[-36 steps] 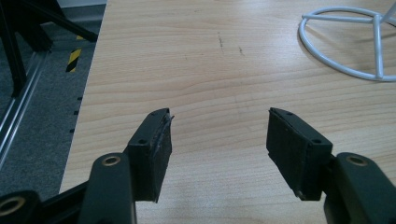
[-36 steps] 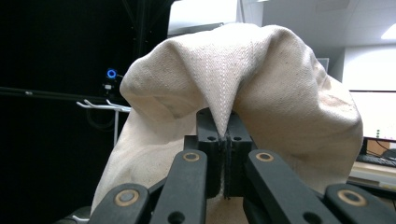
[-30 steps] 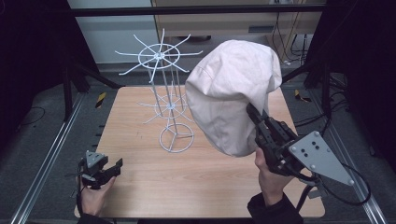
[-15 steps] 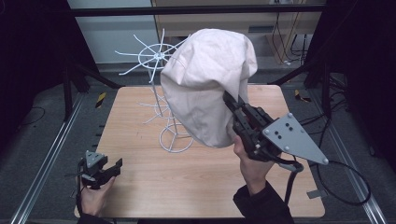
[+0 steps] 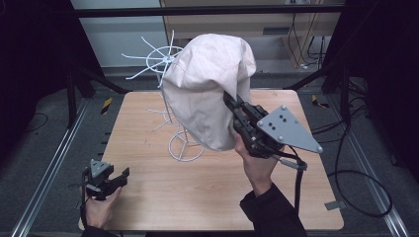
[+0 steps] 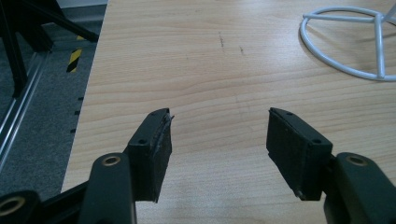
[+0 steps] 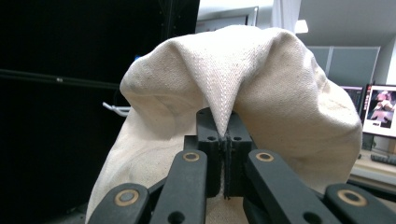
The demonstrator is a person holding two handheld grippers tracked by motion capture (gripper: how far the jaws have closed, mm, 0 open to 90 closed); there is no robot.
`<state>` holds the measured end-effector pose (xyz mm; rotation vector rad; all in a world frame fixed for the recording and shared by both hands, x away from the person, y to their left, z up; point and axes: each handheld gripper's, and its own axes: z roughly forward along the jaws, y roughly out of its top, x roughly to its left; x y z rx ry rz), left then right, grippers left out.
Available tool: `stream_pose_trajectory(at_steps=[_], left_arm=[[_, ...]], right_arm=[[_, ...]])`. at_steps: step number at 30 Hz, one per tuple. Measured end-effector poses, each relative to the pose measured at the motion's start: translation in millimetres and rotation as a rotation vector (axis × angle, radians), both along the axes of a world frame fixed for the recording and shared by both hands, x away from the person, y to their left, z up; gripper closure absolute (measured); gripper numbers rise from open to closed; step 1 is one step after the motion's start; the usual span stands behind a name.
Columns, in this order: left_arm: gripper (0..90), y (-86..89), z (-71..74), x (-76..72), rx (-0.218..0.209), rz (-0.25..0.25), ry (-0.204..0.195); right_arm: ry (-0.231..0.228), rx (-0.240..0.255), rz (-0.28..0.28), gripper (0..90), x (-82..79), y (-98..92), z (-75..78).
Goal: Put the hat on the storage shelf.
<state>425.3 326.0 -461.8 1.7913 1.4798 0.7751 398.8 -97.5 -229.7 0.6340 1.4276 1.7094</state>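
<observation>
Wooden table [image 5: 148, 192], dark frame around it: right gripper [image 7: 226, 158] has its jaws pinched tight on a fold of the cream cloth hat [image 5: 207, 84], held high against the white wire rack [image 5: 168, 98]. Left gripper [image 6: 217, 140] idles wide open and empty near the table's edge. Risk as I see it: cloth snags a wire spoke and tips the light rack, or that thin pinch slips.

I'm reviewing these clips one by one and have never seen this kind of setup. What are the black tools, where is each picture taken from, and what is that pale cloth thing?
There is no robot here: a person holds a hand tool with a two-jaw claw in each hand. The high view looks down on a wooden table. The other two pictures come from small cameras riding on each tool, looking along its jaws. The left claw is open and holds nothing, low over the table. The right claw is shut on a fold of a cream cloth hat, lifted in the air near a white wire stand on the table. The stand's top spokes are bare.
</observation>
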Motion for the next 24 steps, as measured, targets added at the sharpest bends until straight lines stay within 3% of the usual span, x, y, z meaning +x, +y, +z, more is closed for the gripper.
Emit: stream_pose_trajectory(at_steps=[24], left_arm=[[39.8,-0.8,-1.1,0.6,0.001,0.000,0.003]], right_arm=[[0.112,-0.070,-0.001,87.2,13.5,-3.1,-23.4]])
